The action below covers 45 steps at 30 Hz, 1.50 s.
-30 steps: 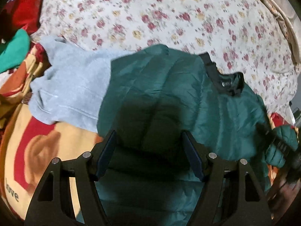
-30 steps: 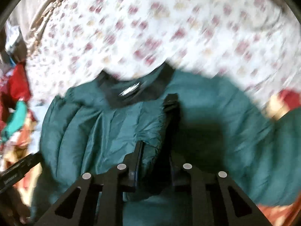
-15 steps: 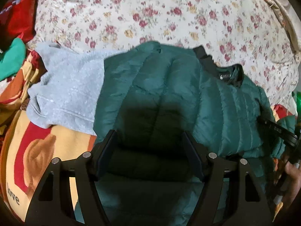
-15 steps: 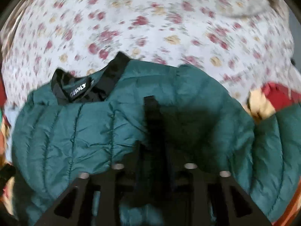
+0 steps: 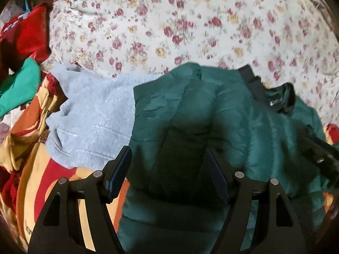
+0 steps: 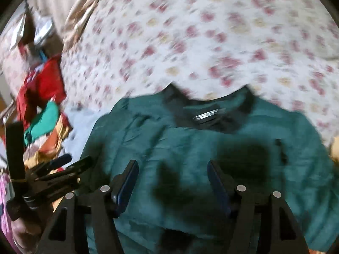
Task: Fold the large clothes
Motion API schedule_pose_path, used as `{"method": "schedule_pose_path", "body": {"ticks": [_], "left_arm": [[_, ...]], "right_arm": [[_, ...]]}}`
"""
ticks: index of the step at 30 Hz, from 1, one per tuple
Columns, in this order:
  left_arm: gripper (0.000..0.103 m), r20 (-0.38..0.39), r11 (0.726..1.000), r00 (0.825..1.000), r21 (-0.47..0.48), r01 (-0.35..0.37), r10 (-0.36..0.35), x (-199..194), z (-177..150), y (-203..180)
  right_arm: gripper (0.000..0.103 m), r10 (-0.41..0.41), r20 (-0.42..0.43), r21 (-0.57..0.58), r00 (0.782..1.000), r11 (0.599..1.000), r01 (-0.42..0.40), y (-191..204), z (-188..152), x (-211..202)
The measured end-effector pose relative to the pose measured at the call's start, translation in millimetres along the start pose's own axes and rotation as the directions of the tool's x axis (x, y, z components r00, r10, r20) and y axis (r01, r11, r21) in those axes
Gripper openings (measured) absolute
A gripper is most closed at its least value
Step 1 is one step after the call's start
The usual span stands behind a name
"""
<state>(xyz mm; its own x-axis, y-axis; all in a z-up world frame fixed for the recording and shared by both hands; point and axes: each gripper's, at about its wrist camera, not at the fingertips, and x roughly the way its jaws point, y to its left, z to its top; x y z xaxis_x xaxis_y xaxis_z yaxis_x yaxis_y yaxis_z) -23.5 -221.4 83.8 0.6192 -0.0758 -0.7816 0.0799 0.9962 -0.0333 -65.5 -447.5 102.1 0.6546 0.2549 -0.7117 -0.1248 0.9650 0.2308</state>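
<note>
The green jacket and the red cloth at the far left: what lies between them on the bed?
In the left wrist view, a grey sweater lies between the green jacket and the red cloth, with a bright green garment beside it.

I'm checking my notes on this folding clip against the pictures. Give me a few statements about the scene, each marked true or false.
1. The green jacket lies on a flowered sheet. True.
2. The right gripper is clamped on the jacket's collar. False: its jaws are opening, nothing is pinched between them, and the collar lies farther away.
3. A grey sweater lies beside the jacket, partly under its edge. True.
4. The left gripper is shut. False: its jaws stand apart over the jacket.
5. The jacket's collar is white. False: it is black.
</note>
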Motion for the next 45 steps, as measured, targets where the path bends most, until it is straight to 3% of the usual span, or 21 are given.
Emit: {"method": "schedule_pose_path", "body": {"ticks": [5,7,10,18,21,24,27,32,39,45], "left_arm": [[0.072,-0.043,1.0,0.999,0.015,0.001,-0.001,22.0,-11.6,-0.2],[0.072,-0.036,1.0,0.999,0.025,-0.003,0.004,24.2,-12.1,-2.3],[0.073,-0.041,1.0,0.999,0.025,0.003,-0.002,26.7,-11.1,-5.8],[0.079,-0.032,0.999,0.999,0.053,-0.011,0.013,28.1,-17.7,-11.7],[0.08,-0.026,0.999,1.0,0.052,-0.013,0.015,28.8,-19.1,-11.1],[0.08,-0.019,0.998,1.0,0.053,-0.016,0.017,28.0,-20.7,-11.8],[0.08,-0.014,0.998,1.0,0.056,-0.014,0.015,21.7,-23.1,-12.4],[0.08,0.026,0.999,1.0,0.047,0.014,-0.015,-6.3,-27.2,-9.9],[0.08,0.038,0.996,0.995,-0.002,0.088,-0.088,-38.8,-28.6,-14.7],[0.08,0.029,0.993,0.993,0.009,0.114,-0.114,-55.5,-46.1,-31.9]], "right_arm": [[0.065,-0.101,-0.069,-0.055,0.993,0.994,0.097,5.7,-5.6,48.2],[0.065,-0.16,-0.068,-0.065,0.985,0.986,0.155,-2.0,-8.4,59.7],[0.066,-0.187,-0.053,-0.053,0.981,0.981,0.184,-11.2,-8.2,65.5],[0.067,-0.192,-0.024,-0.012,0.981,0.981,0.192,-27.2,-12.9,19.2],[0.072,-0.242,-0.004,0.003,0.97,0.97,0.242,-43.8,-24.3,1.0],[0.076,-0.309,-0.064,0.063,0.949,0.948,0.313,-76.2,-38.6,6.5],[0.087,-0.264,-0.114,0.14,0.958,0.95,0.279,-105.0,-47.4,18.2],[0.087,-0.251,-0.081,0.181,0.965,0.948,0.261,-108.7,-47.6,-6.7],[0.087,-0.247,0.015,0.18,0.969,0.954,0.24,-85.8,-52.7,-56.5],[0.087,-0.229,0.024,0.137,0.973,0.965,0.224,-49.9,-58.9,-67.1]]}}
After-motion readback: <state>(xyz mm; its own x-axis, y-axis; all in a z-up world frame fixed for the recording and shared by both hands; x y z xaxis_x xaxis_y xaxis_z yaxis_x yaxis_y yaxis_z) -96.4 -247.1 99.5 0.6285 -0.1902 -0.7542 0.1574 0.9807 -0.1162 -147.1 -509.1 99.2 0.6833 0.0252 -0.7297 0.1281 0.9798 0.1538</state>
